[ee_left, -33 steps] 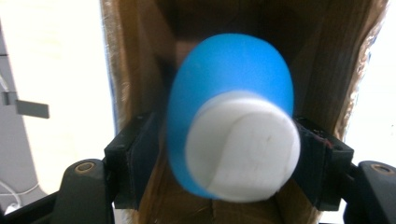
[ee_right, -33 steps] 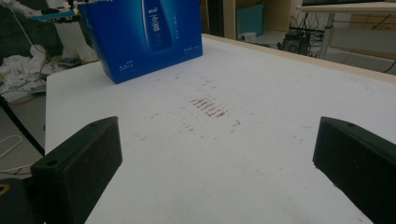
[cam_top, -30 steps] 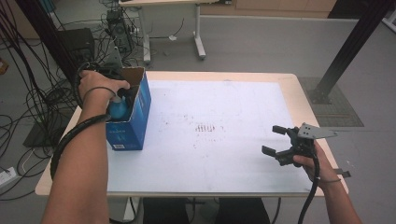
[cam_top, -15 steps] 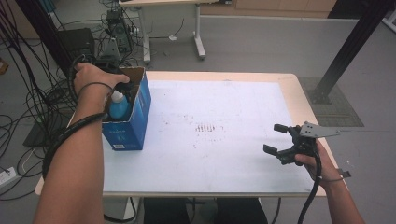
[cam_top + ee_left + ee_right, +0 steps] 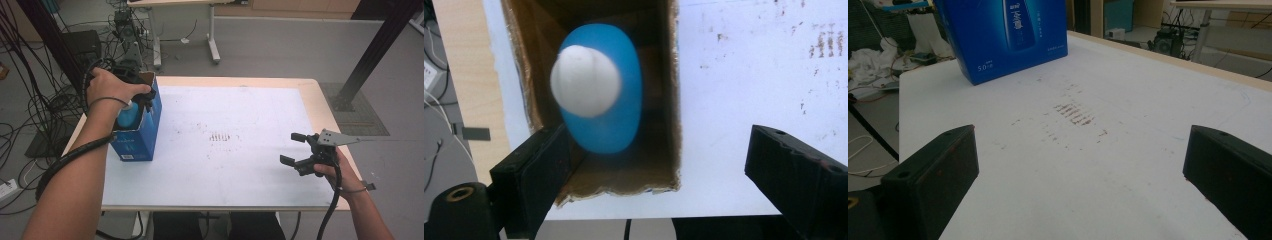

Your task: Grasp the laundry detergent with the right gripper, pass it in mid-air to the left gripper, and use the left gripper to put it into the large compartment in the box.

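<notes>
An open-topped blue box (image 5: 137, 137) stands upright at the table's left edge, and a blue bottle (image 5: 126, 114) with a white cap (image 5: 584, 81) stands inside it. My left gripper (image 5: 144, 99) hovers just above the box mouth. Its jaws have just been opening and now stand wide, with the bottle (image 5: 610, 117) below them and untouched. In the left gripper view the left gripper (image 5: 659, 145) looks straight down into the box (image 5: 624, 184). My right gripper (image 5: 294, 148) rests open near the table's front right, nothing between its jaws. The right gripper (image 5: 1080, 150) faces the box (image 5: 1008, 35) across the white sheet.
A white sheet (image 5: 240, 115) with brown smudges (image 5: 219, 136) covers the wooden table (image 5: 320, 100). Cables and equipment (image 5: 45, 100) crowd the floor at left. A black post (image 5: 372, 55) stands at the back right, and another desk's legs (image 5: 212, 35) behind the table.
The left hand has lifted away from the box while its jaws spread apart, letting go of the bottle, which stays in the box. The right gripper has not moved.
</notes>
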Demonstrator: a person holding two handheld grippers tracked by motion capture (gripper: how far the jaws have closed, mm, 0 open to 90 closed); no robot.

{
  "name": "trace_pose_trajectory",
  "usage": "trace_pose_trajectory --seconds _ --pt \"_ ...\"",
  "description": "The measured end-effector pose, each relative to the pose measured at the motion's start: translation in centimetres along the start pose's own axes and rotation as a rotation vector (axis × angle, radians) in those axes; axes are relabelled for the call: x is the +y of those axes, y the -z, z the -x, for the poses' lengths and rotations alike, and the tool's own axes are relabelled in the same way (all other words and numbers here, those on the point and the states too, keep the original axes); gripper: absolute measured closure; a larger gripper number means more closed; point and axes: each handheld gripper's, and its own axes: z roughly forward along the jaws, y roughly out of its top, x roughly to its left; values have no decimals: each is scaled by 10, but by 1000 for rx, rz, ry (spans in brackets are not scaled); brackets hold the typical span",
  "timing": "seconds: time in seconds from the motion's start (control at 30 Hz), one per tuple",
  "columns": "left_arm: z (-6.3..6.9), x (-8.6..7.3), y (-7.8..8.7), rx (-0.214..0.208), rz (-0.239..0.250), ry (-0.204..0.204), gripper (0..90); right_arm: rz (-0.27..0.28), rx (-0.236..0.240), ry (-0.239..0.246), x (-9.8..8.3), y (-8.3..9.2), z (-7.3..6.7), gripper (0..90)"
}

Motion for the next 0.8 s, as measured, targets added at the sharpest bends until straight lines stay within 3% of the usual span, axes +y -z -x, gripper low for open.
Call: trace_pose_trajectory --seconds 0.37,0.4,0.5,0.53,0.6,0.67,0.73,0.77,0.8 --pt "27 -18 -2 6 57 -108 91 -33 1 -12 0 -6 -2 15" --pt "34 -24 -1 6 79 -138 89 -36 1 -14 0 -6 -2 15" --pt "45 -32 0 14 106 -173 81 -42 0 -15 2 -7 -2 15" --pt "53 -41 1 10 139 -197 81 -47 -1 -12 3 -8 -2 15" --pt "56 -43 1 6 147 -210 80 -53 -3 -11 5 -7 -2 15" --pt "68 -49 -1 10 156 -247 84 -64 -11 -5 9 -7 -3 15" --pt "72 -50 -2 8 155 -249 86 -73 -14 -3 12 -6 -3 15" --pt "75 -53 -5 -13 168 -266 88 -80 -19 -1 14 -6 -3 15" --pt "81 -54 -7 -4 171 -280 94 -85 -23 -3 15 -6 -4 15"
